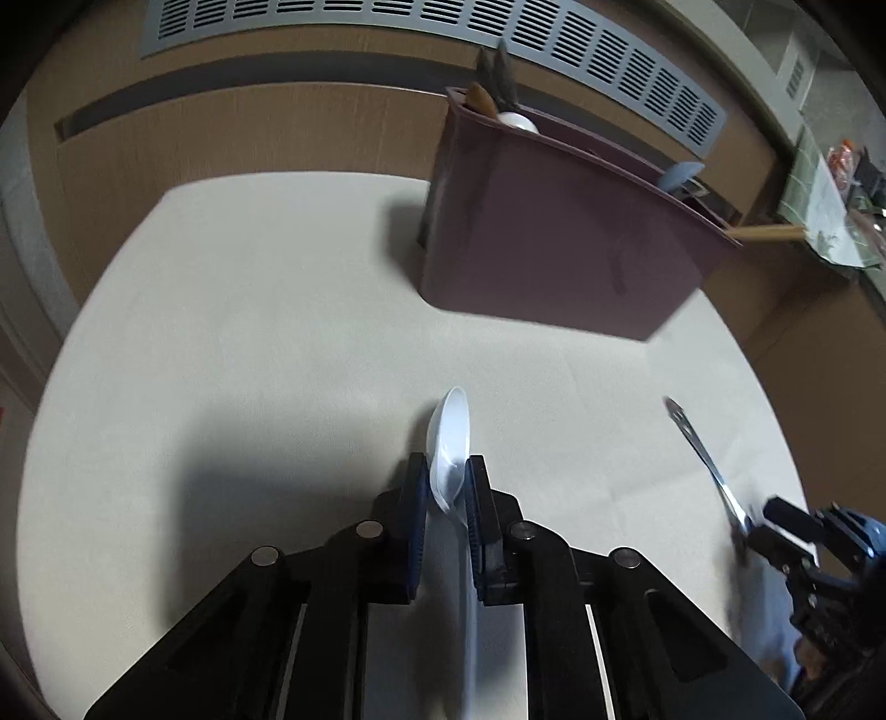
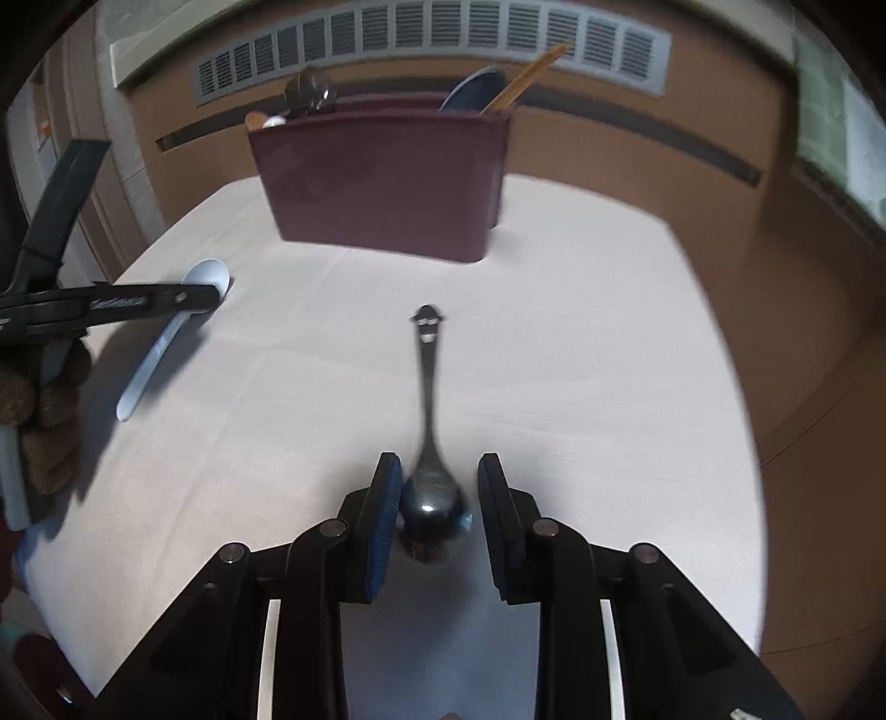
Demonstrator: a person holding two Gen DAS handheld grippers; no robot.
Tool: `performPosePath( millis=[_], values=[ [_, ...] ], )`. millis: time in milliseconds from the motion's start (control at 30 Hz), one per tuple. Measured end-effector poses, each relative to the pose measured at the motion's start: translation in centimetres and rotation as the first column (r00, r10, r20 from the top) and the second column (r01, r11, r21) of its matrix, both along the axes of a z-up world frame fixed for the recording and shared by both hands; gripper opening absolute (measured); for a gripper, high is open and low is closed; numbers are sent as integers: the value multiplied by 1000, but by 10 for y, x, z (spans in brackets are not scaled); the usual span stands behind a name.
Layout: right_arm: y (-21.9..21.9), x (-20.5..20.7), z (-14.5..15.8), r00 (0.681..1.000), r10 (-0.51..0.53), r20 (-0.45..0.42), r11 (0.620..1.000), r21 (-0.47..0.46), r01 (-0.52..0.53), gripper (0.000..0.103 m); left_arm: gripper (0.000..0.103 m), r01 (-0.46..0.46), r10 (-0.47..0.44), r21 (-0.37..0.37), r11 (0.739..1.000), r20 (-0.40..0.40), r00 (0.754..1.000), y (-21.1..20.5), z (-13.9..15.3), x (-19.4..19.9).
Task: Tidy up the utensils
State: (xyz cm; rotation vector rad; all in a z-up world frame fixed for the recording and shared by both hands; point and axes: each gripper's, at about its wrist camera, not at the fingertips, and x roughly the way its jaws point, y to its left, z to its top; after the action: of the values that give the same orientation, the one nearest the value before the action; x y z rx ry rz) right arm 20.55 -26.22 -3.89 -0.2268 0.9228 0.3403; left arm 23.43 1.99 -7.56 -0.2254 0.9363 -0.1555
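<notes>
My left gripper (image 1: 447, 471) is shut on a white plastic spoon (image 1: 451, 437), gripping its bowl just above the table; it also shows in the right wrist view (image 2: 205, 275), handle trailing toward the near edge. My right gripper (image 2: 440, 487) is open, its jaws either side of the bowl of a dark metal spoon (image 2: 429, 415) that lies on the cloth with its handle pointing away. In the left wrist view that metal spoon (image 1: 703, 448) lies at the right. A maroon utensil holder (image 2: 382, 177) stands at the back of the table (image 2: 581, 343).
The holder (image 1: 554, 243) contains several utensils: wooden chopsticks (image 2: 526, 77), a blue spoon (image 2: 470, 88), a white spoon (image 1: 518, 121) and dark utensils (image 2: 310, 91). A brown wall panel with a grey vent (image 2: 432, 33) runs behind the table.
</notes>
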Motion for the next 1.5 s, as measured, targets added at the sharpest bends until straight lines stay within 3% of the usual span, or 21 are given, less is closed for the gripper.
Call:
performPosePath(
  millis=[200,300,467,633,700,900,1100,1167,1267,1333,1500],
  values=[
    [-3,-5,0,999,43,-13,999,-22,-43,27,9,108,-108,14,994,3,994,-23,0,-38],
    [-1,2,-3,998,49,-27,999,-6,-50,27,9,124,-126,55,991,21,992,-29,1,-47],
    [15,32,-6,997,51,-49,998,27,-50,27,10,117,-117,30,993,10,993,-28,2,-45],
    [28,58,-14,995,31,-92,1000,0,-31,16,11,117,-117,1,993,16,993,-21,1,-46],
    [33,56,-13,997,30,-75,999,-39,-33,6,12,116,-116,-12,993,12,993,-19,1,-45],
    [24,44,3,1000,12,-17,999,38,-11,6,28,175,-175,20,984,-7,985,-29,5,-37],
    [20,33,20,999,23,39,997,68,-25,6,29,206,-205,30,978,-39,978,-28,9,-15],
    [18,31,22,999,27,41,996,81,-30,6,27,210,-208,44,977,-46,977,-29,8,-10],
    [16,30,23,999,24,41,994,102,-28,6,10,199,-196,70,977,-42,980,-29,8,-5],
    [15,30,23,999,17,44,994,107,-21,6,10,185,-184,47,982,-29,983,-25,14,-6],
    [8,29,28,998,-7,55,991,131,0,6,10,151,-154,41,988,91,984,-17,49,-27]
  ],
)
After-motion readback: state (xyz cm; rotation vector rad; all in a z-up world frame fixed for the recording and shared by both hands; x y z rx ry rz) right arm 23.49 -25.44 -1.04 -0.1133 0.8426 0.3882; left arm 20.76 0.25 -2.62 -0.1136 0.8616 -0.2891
